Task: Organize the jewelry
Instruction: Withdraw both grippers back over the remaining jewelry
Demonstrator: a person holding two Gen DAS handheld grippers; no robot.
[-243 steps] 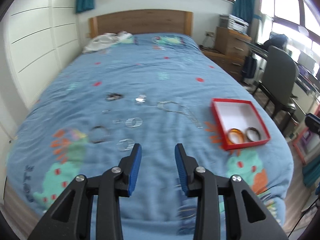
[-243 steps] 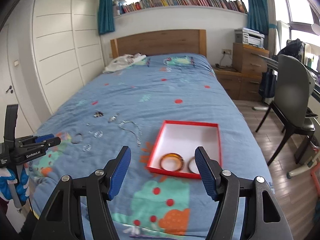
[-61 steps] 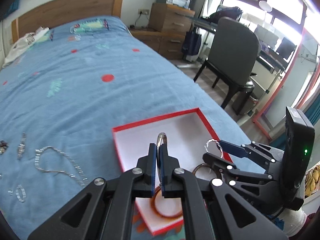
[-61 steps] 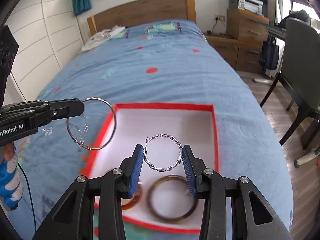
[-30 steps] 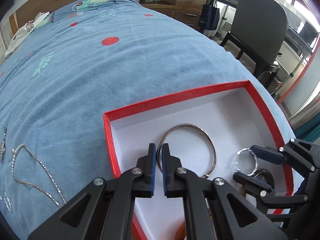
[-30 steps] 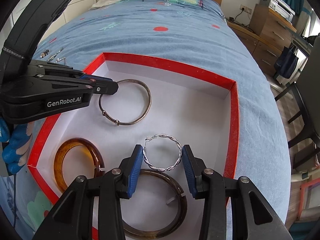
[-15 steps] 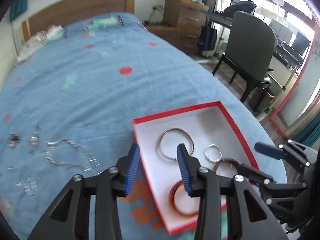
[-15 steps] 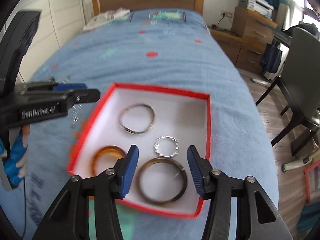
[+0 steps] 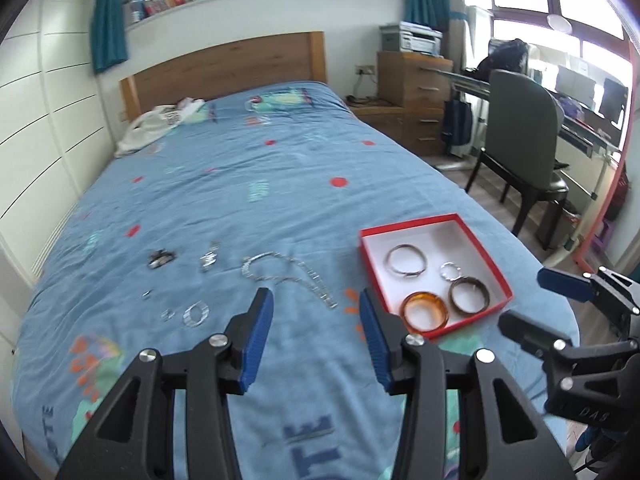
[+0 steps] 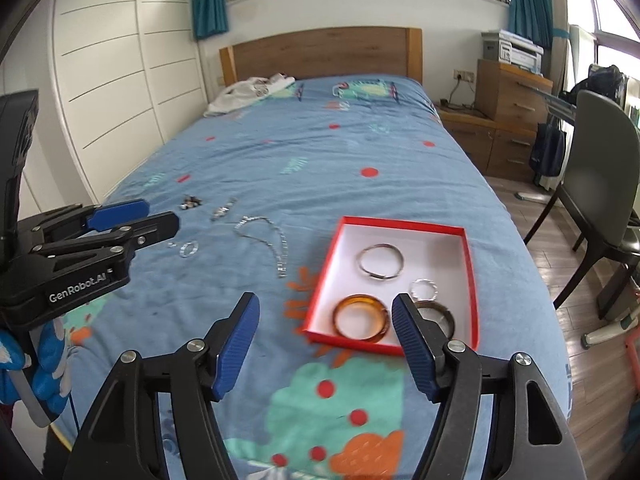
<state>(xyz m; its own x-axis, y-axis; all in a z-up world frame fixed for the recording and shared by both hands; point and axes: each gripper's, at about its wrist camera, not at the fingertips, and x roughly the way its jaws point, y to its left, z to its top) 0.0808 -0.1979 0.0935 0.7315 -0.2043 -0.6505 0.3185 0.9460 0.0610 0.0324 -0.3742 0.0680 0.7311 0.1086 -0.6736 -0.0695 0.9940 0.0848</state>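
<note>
Lying in the red box [image 9: 486,254] are four rings and bangles [image 10: 361,317]; a chain [image 9: 286,273] and small pieces [image 9: 196,314] are left on the bed [image 9: 280,168]. Both the left gripper [image 9: 316,330] and right gripper [image 10: 326,342] are held wide, empty.

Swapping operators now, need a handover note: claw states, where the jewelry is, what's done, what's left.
Left claw: open, empty, above the blue bedspread.
Right claw: open, empty, near the red-rimmed white box.
Done: in the box lie the thin silver bangle, small twisted silver hoop, amber bangle and dark brown bangle.
Left: silver chain necklace and the small silver pieces lie loose on the bedspread.
</note>
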